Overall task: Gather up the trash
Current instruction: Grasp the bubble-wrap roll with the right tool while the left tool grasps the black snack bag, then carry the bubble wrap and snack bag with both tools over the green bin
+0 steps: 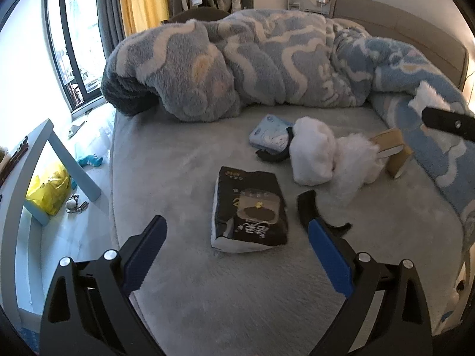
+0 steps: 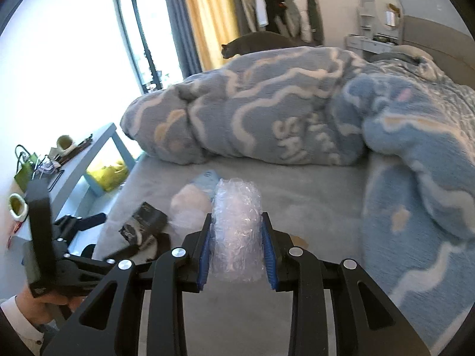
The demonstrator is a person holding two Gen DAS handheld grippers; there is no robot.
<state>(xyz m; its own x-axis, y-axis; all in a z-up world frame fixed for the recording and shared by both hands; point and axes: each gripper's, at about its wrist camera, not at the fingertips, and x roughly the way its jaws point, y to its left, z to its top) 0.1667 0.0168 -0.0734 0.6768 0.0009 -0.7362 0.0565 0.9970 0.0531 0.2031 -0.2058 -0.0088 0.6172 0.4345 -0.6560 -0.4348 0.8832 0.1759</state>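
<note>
My right gripper (image 2: 236, 218) is shut on a roll of clear bubble wrap (image 2: 237, 231), lifted clear of the grey bed sheet (image 2: 311, 207). My left gripper (image 1: 234, 216) stands open low over the bed, with a black tissue pack (image 1: 249, 207) lying flat just beyond its blue pads (image 1: 329, 258). A small black scrap (image 1: 341, 227) lies by the right finger. Farther off lie a white fluffy item (image 1: 314, 151), a blue-white packet (image 1: 270, 132) and a brown cardboard piece (image 1: 392, 151). In the right wrist view the left gripper (image 2: 44, 237) is at the left, held by a hand (image 2: 38, 305).
A bunched blue-and-white fleece duvet (image 1: 252, 62) covers the bed's far side and right edge. A dark cat (image 2: 255, 44) stands behind it. Left of the bed stand a grey side table (image 1: 59, 160), a yellow bag (image 1: 49, 190) and a window (image 1: 77, 44).
</note>
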